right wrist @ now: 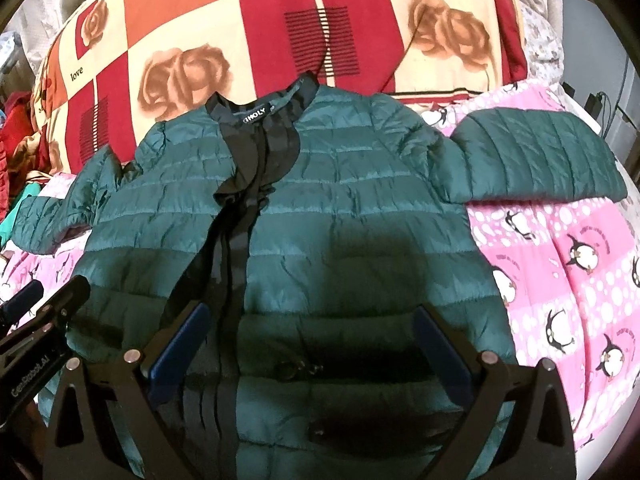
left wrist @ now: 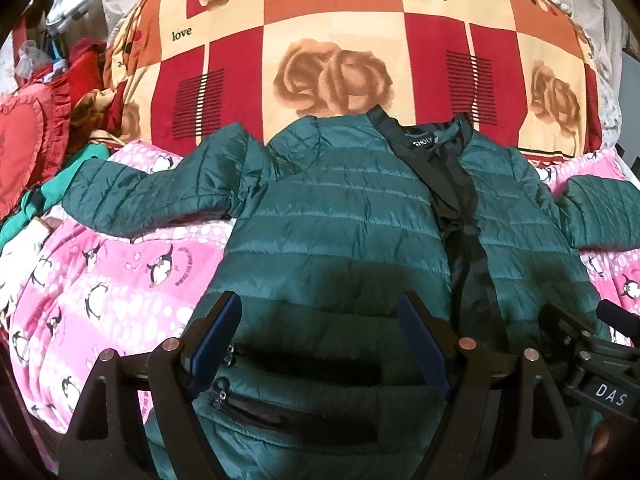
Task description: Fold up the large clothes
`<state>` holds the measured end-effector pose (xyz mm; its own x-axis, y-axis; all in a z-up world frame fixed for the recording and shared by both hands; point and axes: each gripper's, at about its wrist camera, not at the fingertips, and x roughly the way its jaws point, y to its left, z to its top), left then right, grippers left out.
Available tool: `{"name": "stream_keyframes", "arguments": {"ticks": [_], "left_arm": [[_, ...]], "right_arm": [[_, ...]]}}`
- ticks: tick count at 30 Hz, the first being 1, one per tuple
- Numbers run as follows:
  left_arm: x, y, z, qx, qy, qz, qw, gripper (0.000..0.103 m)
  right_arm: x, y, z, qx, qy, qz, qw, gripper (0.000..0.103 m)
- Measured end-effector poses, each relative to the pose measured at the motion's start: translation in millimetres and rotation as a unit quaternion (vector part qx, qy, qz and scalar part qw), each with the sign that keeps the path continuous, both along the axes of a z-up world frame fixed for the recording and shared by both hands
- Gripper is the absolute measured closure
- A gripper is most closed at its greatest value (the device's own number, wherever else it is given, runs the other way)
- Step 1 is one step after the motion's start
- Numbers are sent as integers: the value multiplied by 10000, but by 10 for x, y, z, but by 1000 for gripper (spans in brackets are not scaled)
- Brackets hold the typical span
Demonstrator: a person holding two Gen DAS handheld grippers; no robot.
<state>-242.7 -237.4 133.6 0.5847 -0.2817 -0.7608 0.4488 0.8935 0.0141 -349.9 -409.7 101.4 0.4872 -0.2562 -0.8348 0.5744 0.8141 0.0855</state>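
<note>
A green quilted jacket (left wrist: pixel 344 216) lies flat, front up, on a pink penguin-print blanket (left wrist: pixel 120 280), its collar toward the far red-and-cream rose quilt (left wrist: pixel 332 28). Both sleeves are spread out to left and right. The left gripper (left wrist: pixel 320 344) hovers over the near left hem, jaws spread, grasping nothing. The right gripper (right wrist: pixel 312 352) hovers over the near right hem, likewise released and empty. A red heart cushion (left wrist: pixel 24 136) sits far left.
</note>
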Motion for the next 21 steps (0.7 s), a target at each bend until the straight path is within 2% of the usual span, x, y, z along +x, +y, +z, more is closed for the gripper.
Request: {"name": "stream_keyframes", "arguments": {"ticks": [14,21], "left_arm": [[242,-81,44,6,-32,115,9999,55],[369,-127,21,-36,32,170,9998,55]], "right_arm": [[290,-140,109,20,-84,11,10000,0],[423,-172,54,-17,59,87,9999,0]]}}
